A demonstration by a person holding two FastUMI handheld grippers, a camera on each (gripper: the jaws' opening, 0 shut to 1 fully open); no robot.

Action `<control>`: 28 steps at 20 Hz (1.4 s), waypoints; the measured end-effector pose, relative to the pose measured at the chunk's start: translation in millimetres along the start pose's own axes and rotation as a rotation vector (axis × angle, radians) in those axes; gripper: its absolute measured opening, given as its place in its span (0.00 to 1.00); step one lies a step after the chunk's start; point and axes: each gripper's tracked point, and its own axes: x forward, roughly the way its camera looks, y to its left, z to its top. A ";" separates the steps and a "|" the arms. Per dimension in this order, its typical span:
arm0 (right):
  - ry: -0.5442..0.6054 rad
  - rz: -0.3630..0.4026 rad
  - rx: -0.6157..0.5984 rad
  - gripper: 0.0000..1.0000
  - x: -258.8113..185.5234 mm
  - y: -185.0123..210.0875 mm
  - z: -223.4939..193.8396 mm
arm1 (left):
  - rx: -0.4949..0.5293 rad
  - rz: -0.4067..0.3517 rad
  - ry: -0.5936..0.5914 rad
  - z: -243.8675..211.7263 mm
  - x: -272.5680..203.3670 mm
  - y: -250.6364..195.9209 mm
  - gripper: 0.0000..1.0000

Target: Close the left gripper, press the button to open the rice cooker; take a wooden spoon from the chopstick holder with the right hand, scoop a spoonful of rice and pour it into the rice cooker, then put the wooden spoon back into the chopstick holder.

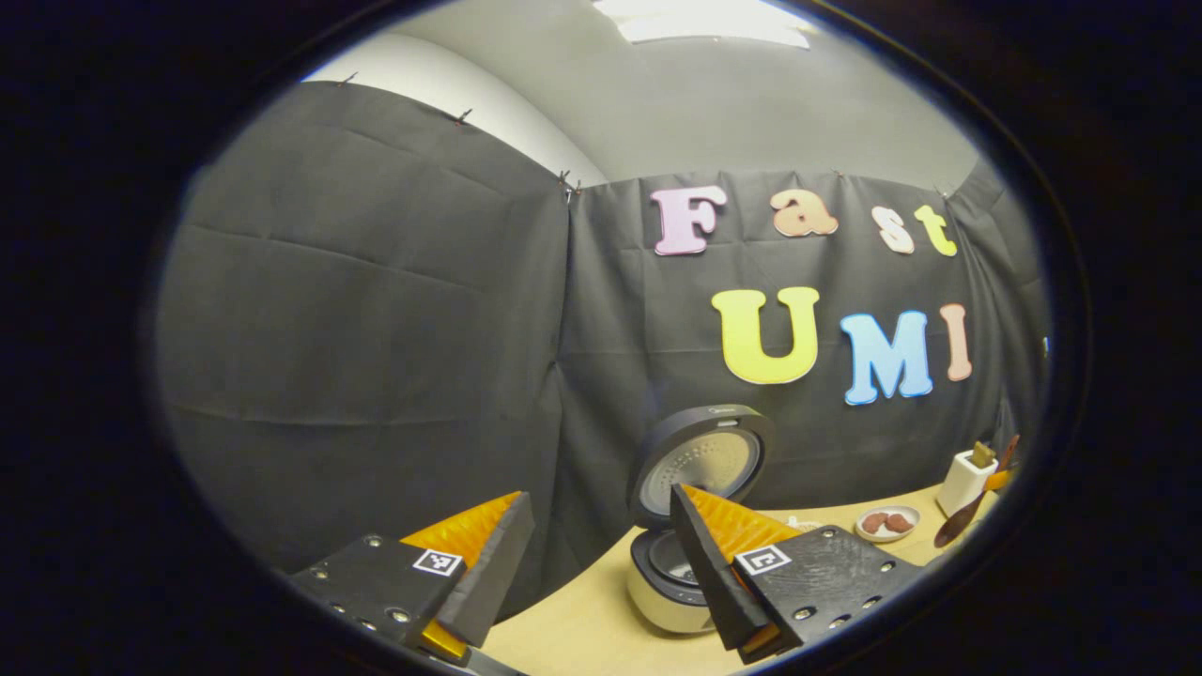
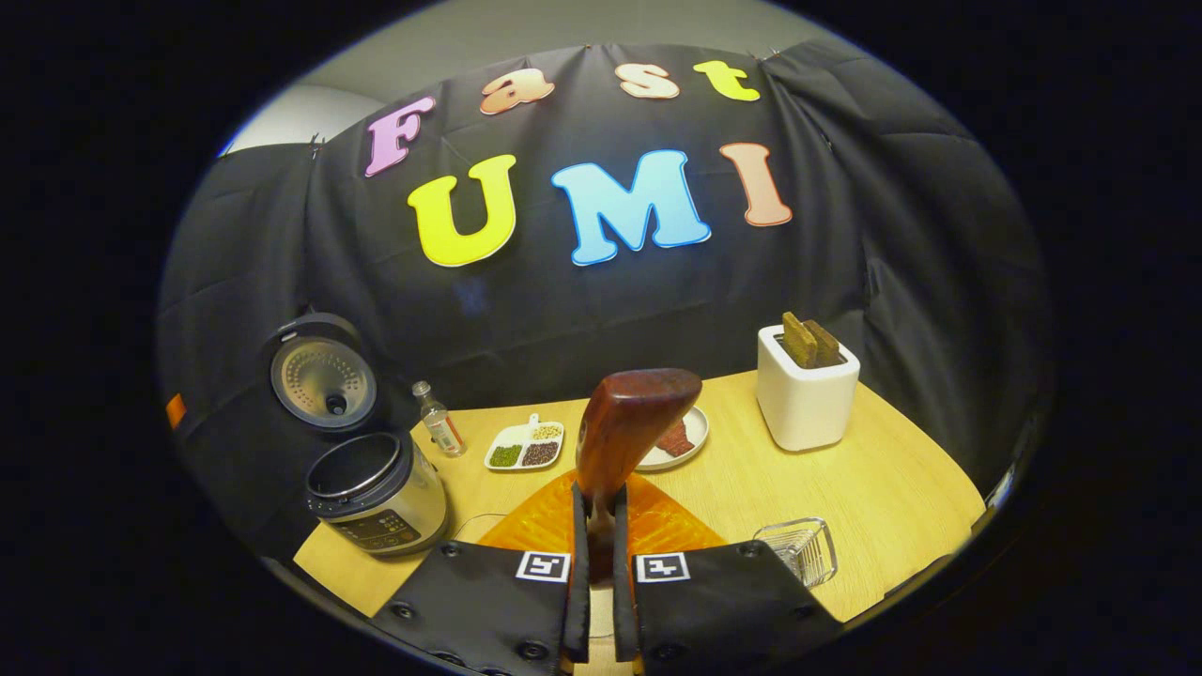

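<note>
Spoon [image 2: 627, 427] is standing up between the right gripper's [image 2: 593, 554] fingers, which are pressing on its handle from both sides; its long axis is running straight up and forward from the fingertips, bowl end uppermost. No rice is showing on it from this side, though the bowl's face is turned away, so I cannot tell.

Cooker [image 2: 377, 488] is sitting at the table's [image 2: 892, 488] left corner, lid [image 2: 322, 377] already tipped up, pot open to the top. From the spoon it is lying well off to the left and lower down. The white holder [image 2: 806, 394] is standing to the right, with two wooden handles poking out. A divided dish [image 2: 526, 447] of grains is lying just behind the spoon, a small bottle [image 2: 439, 420] is standing between it and the cooker, and a clear tray [image 2: 798, 549] is resting near the right finger. By my reading the next move is turning on the dish lying dead ahead of the spoon.

Left gripper [image 1: 601, 540] is hovering with its fingers spread wide, holding nothing, right beside the cooker [image 1: 671, 573], so it is the nearer hand to the pot. Its view is looking into the lid's [image 1: 700, 460] underside and catching the spoon [image 1: 967, 512] far right by the holder [image 1: 965, 481]; the right gripper view alone is giving the dish and tray.
</note>
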 end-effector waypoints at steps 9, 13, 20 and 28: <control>0.054 -0.091 -0.226 0.11 25.7 20.6 -49.9 | 0.004 0.004 0.026 -16.3 18.6 19.7 0.88; 0.074 -0.174 -0.315 0.12 35.4 23.4 -64.9 | 0.004 -0.002 0.038 -24.0 31.8 22.9 0.89; 0.108 -0.257 -0.404 0.12 53.9 30.0 -86.7 | -0.003 -0.003 0.049 -36.0 43.3 35.2 0.88; 0.123 -0.259 -0.427 0.12 65.6 52.3 -101.6 | -0.011 0.016 0.057 -42.1 46.4 48.6 0.88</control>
